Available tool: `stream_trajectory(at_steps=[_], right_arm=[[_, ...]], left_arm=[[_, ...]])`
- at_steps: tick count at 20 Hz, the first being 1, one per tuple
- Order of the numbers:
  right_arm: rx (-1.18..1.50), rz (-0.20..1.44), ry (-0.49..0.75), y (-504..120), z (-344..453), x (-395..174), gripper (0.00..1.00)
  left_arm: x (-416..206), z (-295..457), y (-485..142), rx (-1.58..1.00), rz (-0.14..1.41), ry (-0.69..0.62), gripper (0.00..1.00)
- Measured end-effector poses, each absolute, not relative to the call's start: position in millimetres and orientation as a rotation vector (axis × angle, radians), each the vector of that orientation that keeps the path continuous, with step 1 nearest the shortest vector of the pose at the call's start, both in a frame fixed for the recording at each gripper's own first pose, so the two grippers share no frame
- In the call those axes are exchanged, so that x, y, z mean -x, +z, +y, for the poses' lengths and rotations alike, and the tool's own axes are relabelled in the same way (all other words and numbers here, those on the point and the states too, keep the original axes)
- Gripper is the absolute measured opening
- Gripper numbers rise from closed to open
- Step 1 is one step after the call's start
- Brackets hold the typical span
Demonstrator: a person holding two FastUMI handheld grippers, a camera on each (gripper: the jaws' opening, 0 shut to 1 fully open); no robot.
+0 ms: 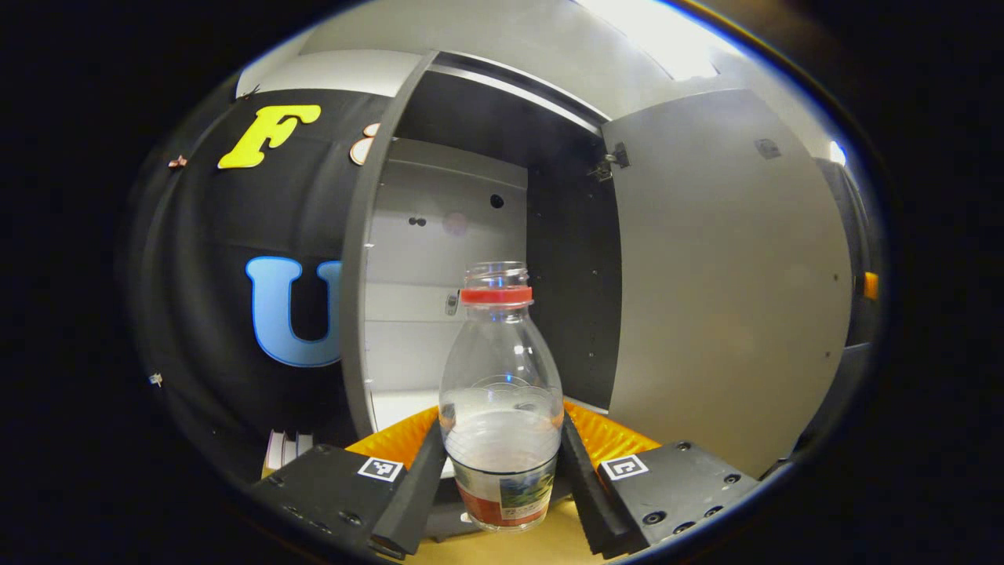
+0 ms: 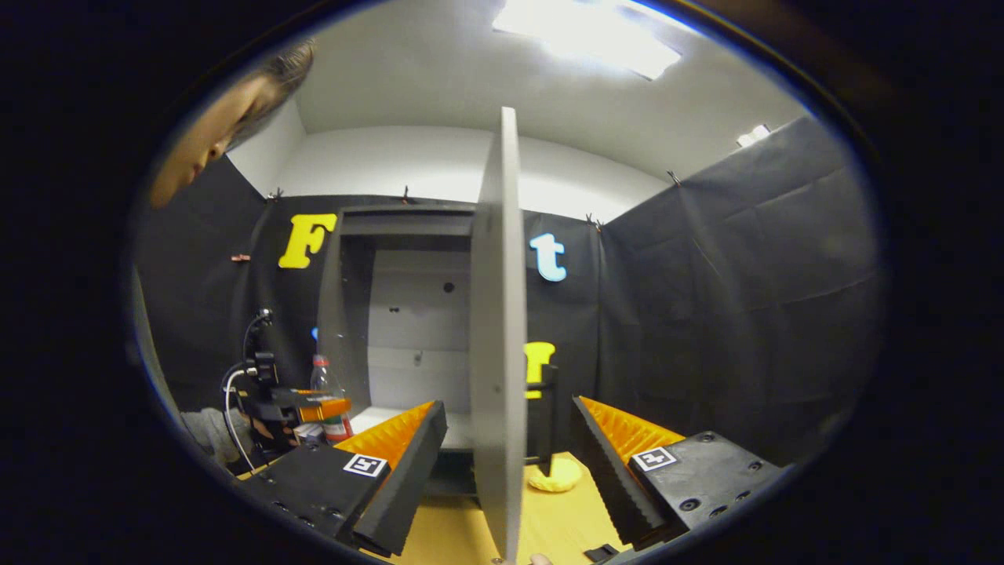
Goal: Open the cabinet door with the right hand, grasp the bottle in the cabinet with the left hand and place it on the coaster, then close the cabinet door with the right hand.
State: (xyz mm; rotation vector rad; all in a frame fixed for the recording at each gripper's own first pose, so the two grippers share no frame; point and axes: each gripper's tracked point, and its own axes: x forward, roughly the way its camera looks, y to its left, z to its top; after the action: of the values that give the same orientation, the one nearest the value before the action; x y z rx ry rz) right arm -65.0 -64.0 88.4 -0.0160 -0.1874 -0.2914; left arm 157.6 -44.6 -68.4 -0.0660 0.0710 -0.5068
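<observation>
Left gripper (image 1: 502, 471) jaws clamp bottle (image 1: 500, 392) low on body, at 6 o'clock, before open cabinet (image 1: 439, 314). Thin clear plastic, nearly empty: light, crushable, slippery; hold low. Right gripper (image 2: 506, 463) jaws spread wide, straddling door (image 2: 496, 353) edge.

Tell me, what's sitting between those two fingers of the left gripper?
The bottle, upright, with a finger against each side, in the left gripper view.

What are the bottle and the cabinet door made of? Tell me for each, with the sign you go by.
Bottle: clear, glossy plastic, probably; the cabinet's back shows through its walls, and a printed label wraps its base. Cabinet door: a flat, matte grey board, likely laminated wood composite; its thin, straight edge and even, grainless face suggest that, though painted wood cannot be ruled out.
</observation>
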Motion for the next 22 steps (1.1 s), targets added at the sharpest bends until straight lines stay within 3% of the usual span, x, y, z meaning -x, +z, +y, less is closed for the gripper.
stream_trajectory(at_steps=[2, 3, 6, 14, 22], right_arm=[[-0.002, -0.221, -0.239, 92.0, -34.1, 48.6, 0.93], [-0.004, -0.224, -0.210, 90.1, -19.1, 39.4, 1.00], [0.031, -0.210, -0.162, 73.5, 11.8, 8.1, 0.98], [0.000, -0.069, -0.076, 9.5, 61.1, -65.6, 0.98], [-0.036, 0.045, 0.012, -13.7, 72.9, -70.5, 0.98]], left_arm=[[-144.6, -27.2, -83.1, 0.084, 0.088, -0.522, 0.77], [-138.6, -18.5, -91.7, 0.083, 0.095, -0.527, 0.77], [-120.6, 1.5, -118.5, 0.084, 0.113, -0.549, 0.77], [-54.0, 15.2, -223.9, 0.073, 0.115, -0.603, 0.77], [-18.9, 2.8, -331.6, -0.007, 0.172, -0.628, 0.77]])
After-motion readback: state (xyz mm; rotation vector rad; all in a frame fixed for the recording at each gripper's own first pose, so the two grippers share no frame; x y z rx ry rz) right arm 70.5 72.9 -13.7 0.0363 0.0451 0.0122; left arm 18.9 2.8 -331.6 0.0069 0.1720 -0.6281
